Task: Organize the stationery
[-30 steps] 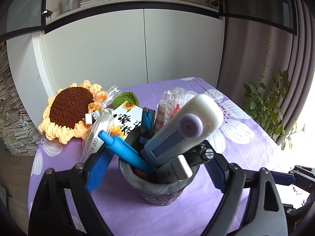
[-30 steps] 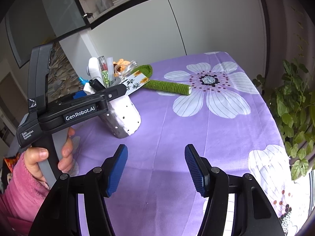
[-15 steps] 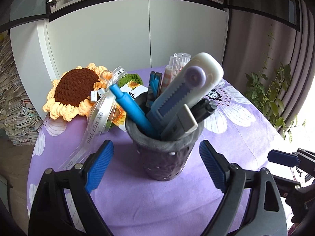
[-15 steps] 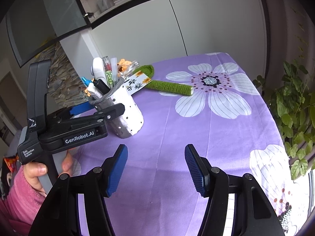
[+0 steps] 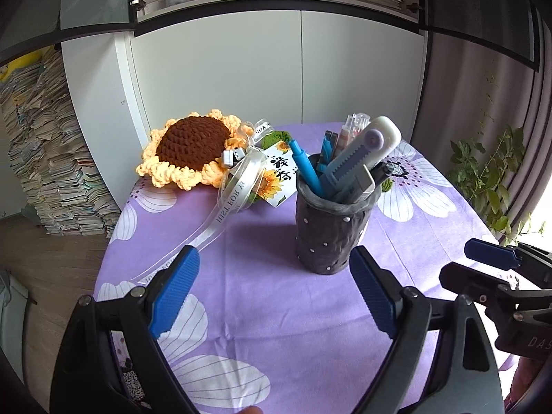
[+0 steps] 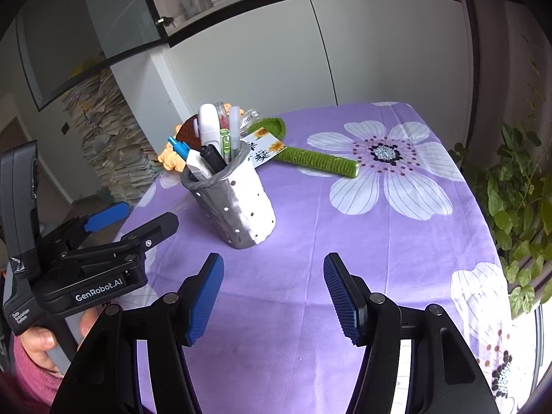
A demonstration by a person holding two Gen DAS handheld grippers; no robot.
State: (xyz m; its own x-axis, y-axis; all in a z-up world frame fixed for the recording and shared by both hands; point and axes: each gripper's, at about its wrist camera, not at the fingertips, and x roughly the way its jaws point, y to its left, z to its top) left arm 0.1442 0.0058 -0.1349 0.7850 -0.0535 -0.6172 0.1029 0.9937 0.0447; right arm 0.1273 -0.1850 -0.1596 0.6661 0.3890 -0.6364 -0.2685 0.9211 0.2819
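Purple flowered tablecloth (image 5: 276,310) backed by white cabinets (image 5: 276,69), pen cup (image 5: 333,231) stood near the far edge beside a sunflower (image 5: 189,145), left gripper (image 5: 272,296) held short of it, jaws spread, nothing gripped, right gripper (image 6: 272,296) likewise spread and empty.

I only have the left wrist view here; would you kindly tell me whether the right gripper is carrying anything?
Observer: No, the right gripper is open, with only bare tablecloth between its jaws.
Operator: Thank you. The pen holder looks all dark grey to me; is it?
Observer: Not quite. The pen holder is white on the side facing the right wrist camera.
Operator: And where does the green thing behind it lead?
Observer: It is a green crochet stem lying flat on the tablecloth, running from the sunflower toward the right of that view.
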